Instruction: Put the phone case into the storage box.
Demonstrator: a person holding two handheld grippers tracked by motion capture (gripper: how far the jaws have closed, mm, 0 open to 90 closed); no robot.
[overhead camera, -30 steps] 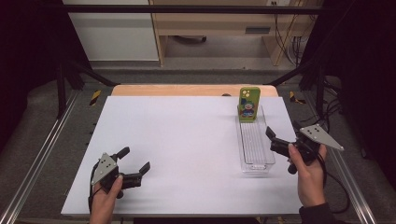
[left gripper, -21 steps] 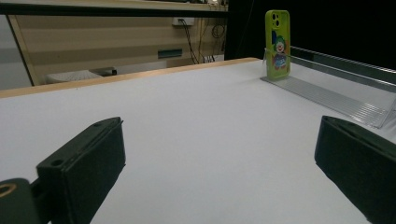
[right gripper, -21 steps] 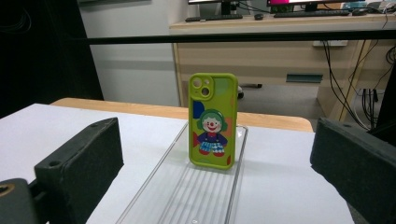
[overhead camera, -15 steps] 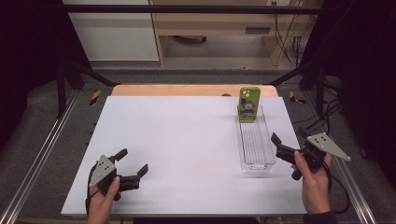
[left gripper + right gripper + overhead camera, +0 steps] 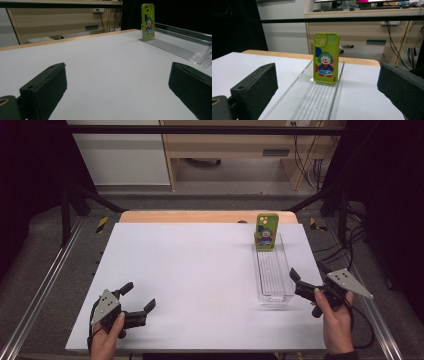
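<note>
Right gripper (image 5: 306, 279): jaws wide, empty; held at the near right end of the tray.
Left gripper (image 5: 139, 298): jaws wide, empty; low over the near left of the table (image 5: 200, 270), well apart from the tray.
Tray (image 5: 273, 275): clear, ribbed floor; long axis runs away from the person, straight out from the right jaws.
Phone (image 5: 326, 58): green case, clown print; stands upright, leaning on the tray's far end wall, back facing the right gripper.
Bearing: phone lies dead ahead of the right jaws, along the tray's length.
Nearer hand: right, by judgement the one to reach.
</note>
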